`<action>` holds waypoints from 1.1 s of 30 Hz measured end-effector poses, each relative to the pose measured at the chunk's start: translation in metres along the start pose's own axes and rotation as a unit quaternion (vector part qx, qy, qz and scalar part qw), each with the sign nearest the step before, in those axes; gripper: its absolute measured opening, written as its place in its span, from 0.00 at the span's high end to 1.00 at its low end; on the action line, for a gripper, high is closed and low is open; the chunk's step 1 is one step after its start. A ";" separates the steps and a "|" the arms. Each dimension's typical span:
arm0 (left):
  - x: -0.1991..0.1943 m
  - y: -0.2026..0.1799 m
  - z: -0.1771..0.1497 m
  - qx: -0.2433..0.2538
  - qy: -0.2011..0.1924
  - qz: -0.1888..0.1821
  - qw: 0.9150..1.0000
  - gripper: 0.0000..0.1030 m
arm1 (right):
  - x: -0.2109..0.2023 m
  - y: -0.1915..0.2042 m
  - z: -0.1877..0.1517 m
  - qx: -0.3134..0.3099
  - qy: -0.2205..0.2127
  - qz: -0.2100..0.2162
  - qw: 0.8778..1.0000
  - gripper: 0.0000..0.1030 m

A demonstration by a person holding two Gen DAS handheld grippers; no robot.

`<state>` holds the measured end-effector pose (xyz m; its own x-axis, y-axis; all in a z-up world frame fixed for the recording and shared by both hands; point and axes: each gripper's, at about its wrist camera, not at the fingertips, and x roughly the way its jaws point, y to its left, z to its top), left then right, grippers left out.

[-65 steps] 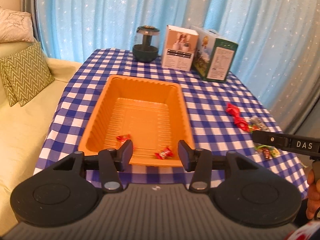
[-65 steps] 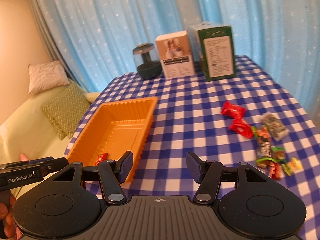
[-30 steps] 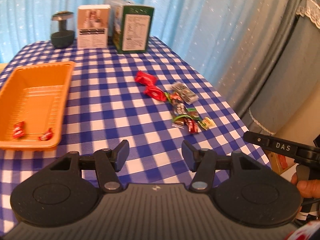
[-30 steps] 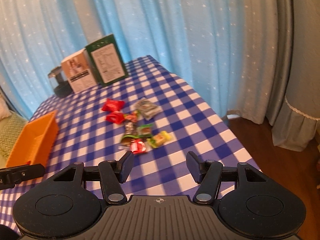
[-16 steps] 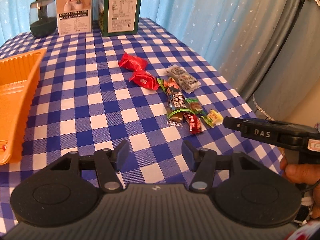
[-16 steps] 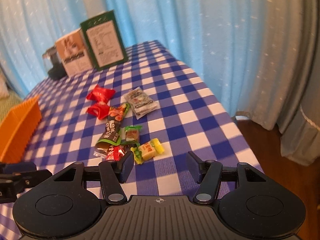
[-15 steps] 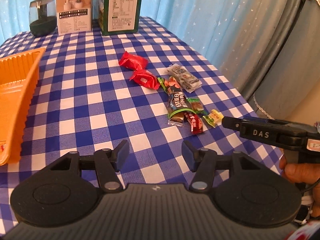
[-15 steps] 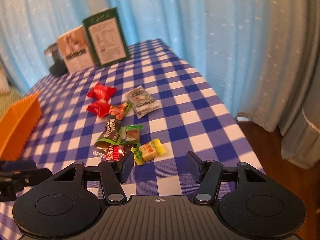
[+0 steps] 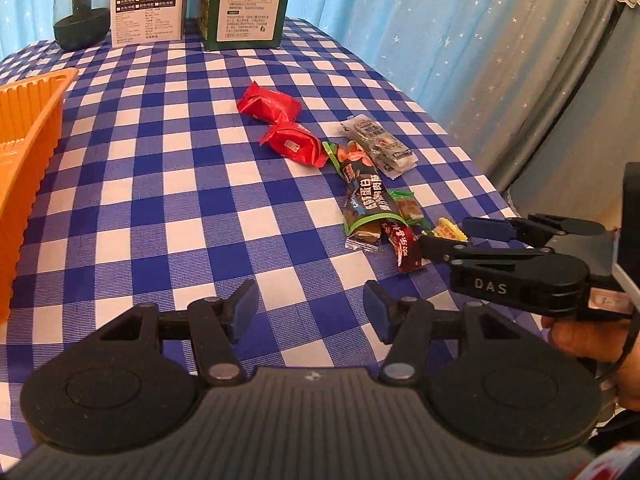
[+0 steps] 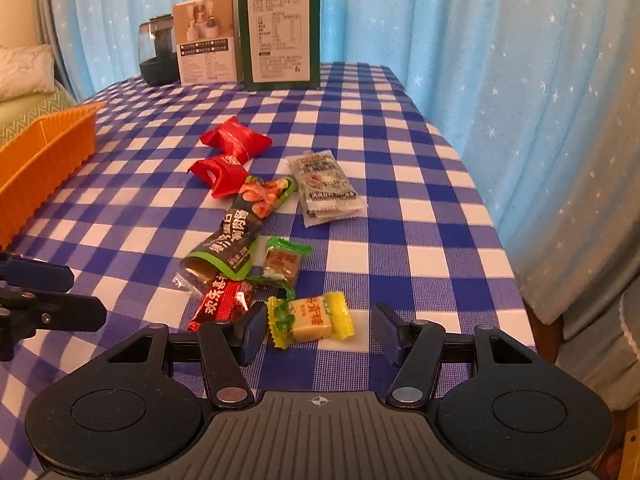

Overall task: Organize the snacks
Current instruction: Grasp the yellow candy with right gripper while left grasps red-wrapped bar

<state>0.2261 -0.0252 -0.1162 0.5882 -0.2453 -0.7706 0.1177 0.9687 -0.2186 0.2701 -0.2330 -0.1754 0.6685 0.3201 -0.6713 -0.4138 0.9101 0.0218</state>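
A cluster of wrapped snacks lies on the blue checked cloth: two red packets, a long dark packet, a clear packet, a green-wrapped sweet, a small red wrapper and a yellow candy. My right gripper is open, low over the cloth, and the yellow candy sits just ahead of its fingers. My left gripper hovers open and empty, left of the cluster. The orange tray stands far left.
At the back stand a green box, a white box and a dark jar. The table's right edge drops off close to the snacks, with blue curtains behind. A hand holds the right gripper.
Both grippers have come down and closer to the snack cluster. The right view has levelled out, and the yellow candy now sits right in front of its fingers. The tray has slid toward the left edge.
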 end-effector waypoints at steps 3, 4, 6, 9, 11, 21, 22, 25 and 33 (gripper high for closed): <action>0.002 -0.002 0.000 0.000 -0.001 -0.004 1.000 0.51 | 0.001 0.003 0.003 -0.008 -0.002 -0.002 1.000 0.59; 0.002 -0.002 0.000 -0.001 -0.002 -0.006 1.000 0.52 | 0.001 0.005 0.003 -0.014 -0.001 -0.006 1.000 0.60; 0.003 -0.005 0.001 0.000 -0.004 -0.012 1.000 0.52 | -0.003 0.008 0.004 -0.023 -0.007 -0.012 1.000 0.78; 0.004 -0.012 0.003 0.005 -0.007 -0.020 1.000 0.53 | -0.007 0.003 0.004 0.002 -0.004 -0.010 1.000 0.78; 0.006 -0.015 0.004 0.006 -0.009 -0.027 1.000 0.53 | -0.010 -0.001 0.003 0.018 -0.006 -0.015 1.000 0.78; 0.031 -0.042 0.009 0.030 -0.010 -0.055 0.998 0.72 | -0.025 -0.035 0.007 0.129 -0.011 -0.030 0.991 0.78; 0.033 -0.045 0.010 0.031 -0.012 -0.056 0.998 0.72 | -0.025 -0.038 0.007 0.140 -0.010 -0.030 0.990 0.78; 0.042 -0.052 0.013 0.032 -0.013 -0.060 0.998 0.73 | -0.027 -0.046 0.009 0.165 -0.010 -0.031 0.986 0.78; 0.060 -0.064 0.017 0.039 -0.006 -0.043 0.998 0.84 | -0.028 -0.048 0.008 0.180 -0.006 -0.029 0.983 0.78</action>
<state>0.2674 -0.1014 -0.1376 0.5821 -0.3286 -0.7438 0.2298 0.9439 -0.2372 0.2764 -0.2838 -0.1522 0.6922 0.2665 -0.6707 -0.1304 0.9602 0.2470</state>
